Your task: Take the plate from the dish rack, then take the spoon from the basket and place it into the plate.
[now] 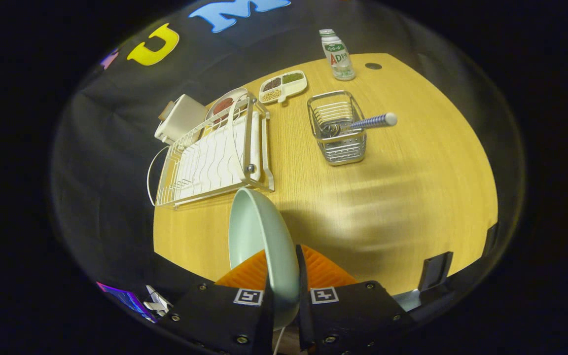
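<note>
A pale green plate [259,241] stands on edge between my fingers, and my gripper [284,276] is shut on its rim, holding it up over the wooden table [387,212]. Beyond the plate and to its left lies the white wire dish rack [215,158]; a second plate with a reddish centre [225,104] leans at its far end. Further ahead, right of the rack, sits a metal wire basket [339,129]. A spoon lies in it, bowl down inside, its blue-and-white striped handle [373,122] sticking out to the right.
A white box-like appliance [179,118] stands behind the rack. A divided white dish with grains [283,87] and a small labelled bottle [337,55] sit at the table's far side. A round hole [373,65] marks the far corner. A dark bracket [436,270] sits at the near table edge.
</note>
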